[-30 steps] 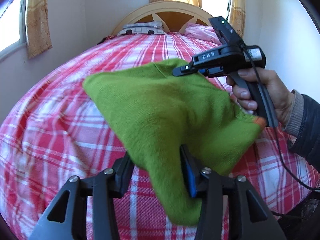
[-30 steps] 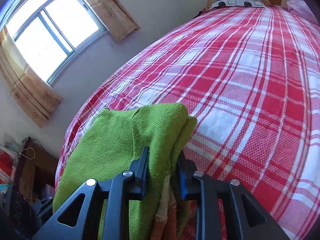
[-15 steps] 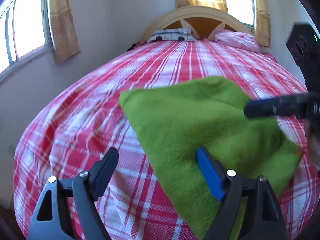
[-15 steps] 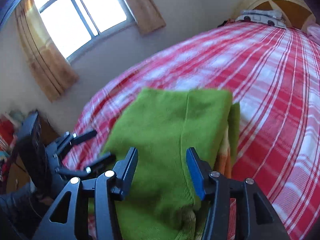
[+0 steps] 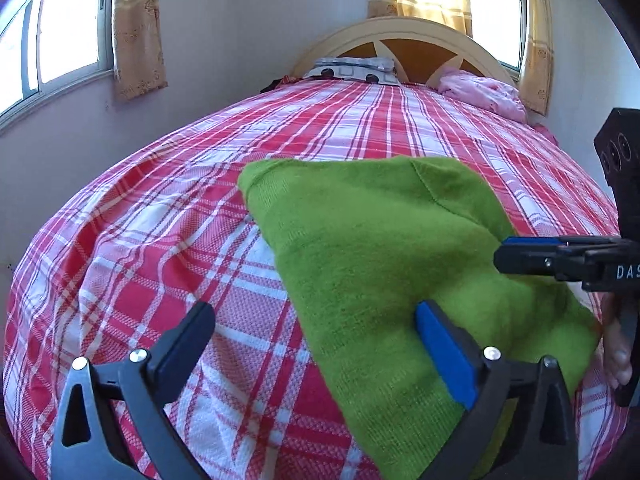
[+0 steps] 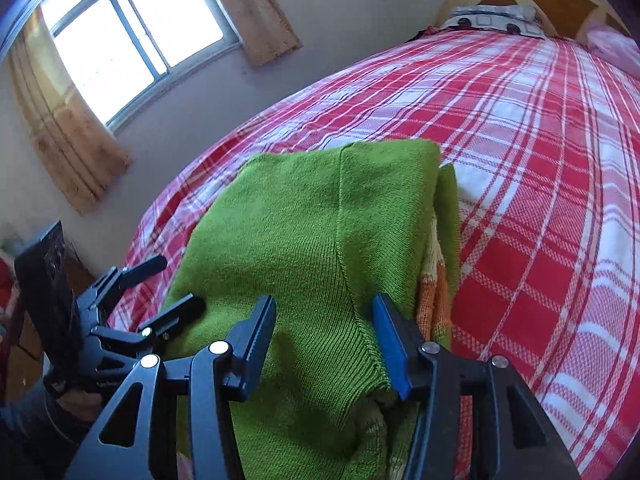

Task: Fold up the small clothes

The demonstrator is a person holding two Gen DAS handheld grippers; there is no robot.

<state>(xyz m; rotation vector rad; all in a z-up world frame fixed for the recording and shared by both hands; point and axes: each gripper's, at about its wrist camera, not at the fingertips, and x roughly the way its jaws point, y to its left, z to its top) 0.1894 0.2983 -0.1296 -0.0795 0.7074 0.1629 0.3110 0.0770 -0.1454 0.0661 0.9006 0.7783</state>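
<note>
Green knit garment (image 5: 380, 264), folded, lies on the red plaid bedspread (image 5: 160, 248) near its foot end. Left of the garment's near edge, the left gripper (image 5: 316, 340) has just been opening and stands wide, one pad over bare spread. Over the garment, the right gripper (image 6: 324, 328) stands half open, jaws apparently clear. Soft, light and limp, probably; best pinched through all layers at a corner.

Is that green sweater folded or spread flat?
Folded. The green sweater lies doubled on the plaid bedspread, with a lower green layer and orange edge showing along one side.
</note>
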